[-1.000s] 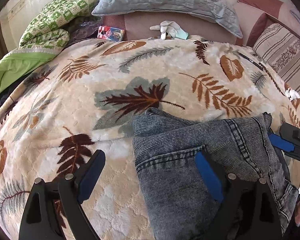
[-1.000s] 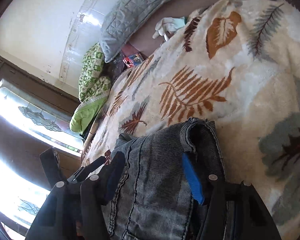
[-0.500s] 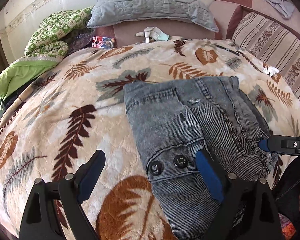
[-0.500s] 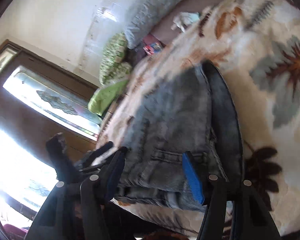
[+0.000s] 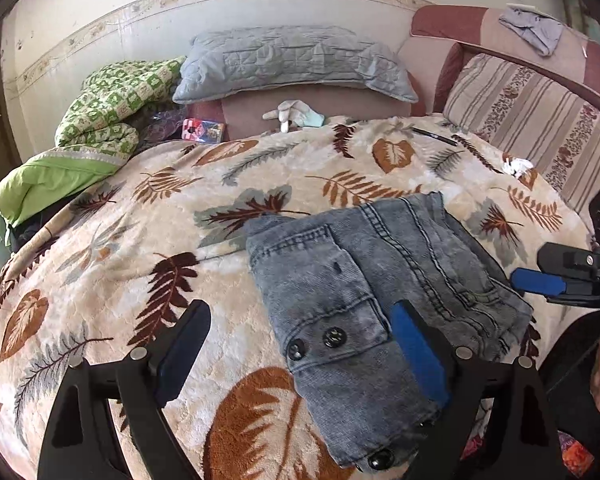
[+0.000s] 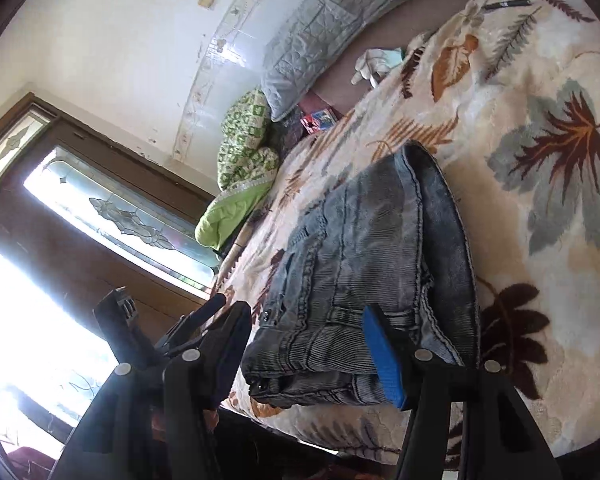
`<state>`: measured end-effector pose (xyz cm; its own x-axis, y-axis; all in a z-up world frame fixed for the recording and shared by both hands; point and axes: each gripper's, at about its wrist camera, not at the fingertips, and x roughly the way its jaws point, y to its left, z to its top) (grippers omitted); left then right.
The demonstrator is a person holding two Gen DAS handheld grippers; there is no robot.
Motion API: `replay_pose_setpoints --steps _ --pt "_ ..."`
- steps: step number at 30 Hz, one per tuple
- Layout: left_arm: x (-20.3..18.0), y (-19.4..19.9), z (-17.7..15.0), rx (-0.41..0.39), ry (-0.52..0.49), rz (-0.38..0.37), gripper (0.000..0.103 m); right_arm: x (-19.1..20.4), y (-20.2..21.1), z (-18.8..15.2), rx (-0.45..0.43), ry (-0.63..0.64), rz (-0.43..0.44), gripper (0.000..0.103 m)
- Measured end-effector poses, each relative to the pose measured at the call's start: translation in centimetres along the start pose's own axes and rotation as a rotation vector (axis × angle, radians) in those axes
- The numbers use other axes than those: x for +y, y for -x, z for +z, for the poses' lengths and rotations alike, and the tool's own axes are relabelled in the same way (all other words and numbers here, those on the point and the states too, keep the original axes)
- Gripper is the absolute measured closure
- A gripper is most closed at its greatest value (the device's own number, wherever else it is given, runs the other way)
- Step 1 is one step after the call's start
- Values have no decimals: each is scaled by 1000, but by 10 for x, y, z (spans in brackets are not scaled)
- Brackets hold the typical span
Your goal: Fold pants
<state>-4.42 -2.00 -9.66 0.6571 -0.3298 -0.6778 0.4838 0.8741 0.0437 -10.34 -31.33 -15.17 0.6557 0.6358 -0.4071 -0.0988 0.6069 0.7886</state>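
Leafy blanket [image 5: 100,248] covered the bed, and the pants [image 5: 372,280] lay on it near the front edge, already folded into a small thick pile (the job looked almost done). Left gripper [image 5: 300,356] and right gripper [image 6: 308,348] were both spread wide, holding nothing. No words or labels could be read.

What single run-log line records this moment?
stage: fold done | pants: folded on blanket | left tongs: open | right tongs: open
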Motion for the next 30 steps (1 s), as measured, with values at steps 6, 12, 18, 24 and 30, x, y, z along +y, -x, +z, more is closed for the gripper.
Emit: replay_pose_setpoints --steps 6,12,18,24,30 --pt "-19 -32 -27 162 -55 -39 11 -19 -41 -8 143 -54 -93 39" --pt "1 -18 -3 124 26 -71 11 -20 -38 4 138 -110 -69 39" --pt "25 -29 38 122 102 48 11 -1 -33 52 61 -52 -51 38" --pt "30 -91 34 265 104 123 11 -14 -67 87 30 -101 -43 34" --pt "25 -97 22 198 54 139 5 -41 -97 82 98 -137 -142 33"
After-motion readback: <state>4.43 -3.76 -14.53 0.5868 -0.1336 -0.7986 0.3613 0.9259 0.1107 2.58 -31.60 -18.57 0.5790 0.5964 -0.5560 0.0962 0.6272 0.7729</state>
